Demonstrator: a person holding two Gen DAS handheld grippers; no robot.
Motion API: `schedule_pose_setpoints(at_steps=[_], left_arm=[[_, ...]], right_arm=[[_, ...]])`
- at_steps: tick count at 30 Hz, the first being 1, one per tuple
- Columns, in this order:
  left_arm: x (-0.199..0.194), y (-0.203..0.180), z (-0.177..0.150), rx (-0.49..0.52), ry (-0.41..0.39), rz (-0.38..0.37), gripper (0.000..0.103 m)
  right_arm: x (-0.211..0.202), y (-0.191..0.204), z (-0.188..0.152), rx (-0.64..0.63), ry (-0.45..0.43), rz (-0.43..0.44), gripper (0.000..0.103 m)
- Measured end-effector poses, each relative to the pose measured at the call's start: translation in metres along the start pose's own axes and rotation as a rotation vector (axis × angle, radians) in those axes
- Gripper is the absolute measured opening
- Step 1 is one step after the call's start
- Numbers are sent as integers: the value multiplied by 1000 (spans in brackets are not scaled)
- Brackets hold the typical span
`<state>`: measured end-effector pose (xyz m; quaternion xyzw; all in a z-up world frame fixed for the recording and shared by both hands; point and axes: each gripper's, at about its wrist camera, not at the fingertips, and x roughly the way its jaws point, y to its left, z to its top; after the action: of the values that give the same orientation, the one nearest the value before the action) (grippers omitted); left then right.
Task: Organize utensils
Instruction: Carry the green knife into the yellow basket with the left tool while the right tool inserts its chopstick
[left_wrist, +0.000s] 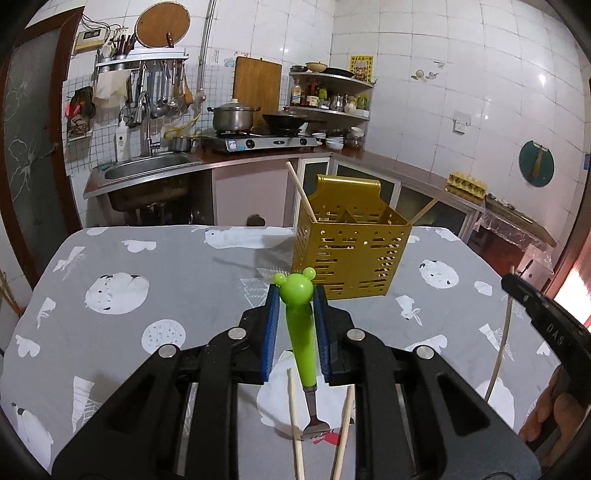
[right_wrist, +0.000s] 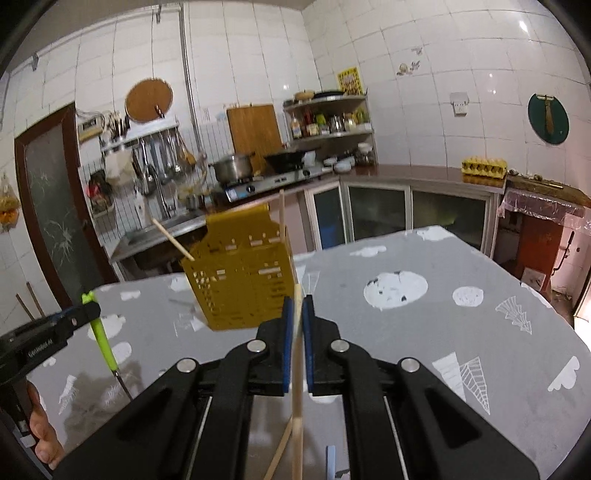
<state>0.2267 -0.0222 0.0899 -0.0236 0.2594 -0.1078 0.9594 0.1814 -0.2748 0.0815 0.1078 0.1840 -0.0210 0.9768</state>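
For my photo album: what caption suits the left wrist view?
Left hand-held gripper lifts a green bear-headed fork toward the gold utensil caddy.

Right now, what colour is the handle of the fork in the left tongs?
Bright green, with a bear-shaped head; the fork handle shows best in the left wrist view, clamped between the left tongs.

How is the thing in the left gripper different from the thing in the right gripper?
The left gripper holds a fork with a thick green bear-head handle; the right gripper holds a thin plain wooden chopstick. The fork ends in metal prongs; the chopstick is wood all along. The fork leans slightly; the chopstick hangs nearly straight. Both are clamped between blue pads, above the table near the gold holder.
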Motion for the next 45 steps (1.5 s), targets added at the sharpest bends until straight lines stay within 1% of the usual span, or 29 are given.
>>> schedule_pose_setpoints(at_steps=[6,9,12,18,28,31,35,37,44,45], left_arm=[[-5,3,-1,3,-15,-7,18],[-6,3,-2,12,-21,-10,18],[-8,1,-3,24,-28,-11,18],[-11,-2,1,46,-52,-9,18],[-12,-10,14,66,-92,-12,18],[-16,-12,25,68,-103,-21,18],[-22,-12,45,33,-120,-60,18],[-23,-15,56,34,-134,-65,18],[-29,-34,104,76,-235,-70,18],[-28,-36,116,78,-253,-69,18]], right_arm=[[-10,3,8,-22,-74,6,6],[-12,4,10,-40,-102,0,6],[-14,2,11,-31,-123,5,6],[-18,5,20,-54,-157,14,6],[-8,9,35,-75,-183,21,6],[-7,12,44,-81,-194,30,6],[-9,16,62,-90,-226,45,6],[-10,19,75,-89,-246,54,6],[-7,40,120,-100,-308,88,6],[-5,42,129,-100,-317,95,6]])
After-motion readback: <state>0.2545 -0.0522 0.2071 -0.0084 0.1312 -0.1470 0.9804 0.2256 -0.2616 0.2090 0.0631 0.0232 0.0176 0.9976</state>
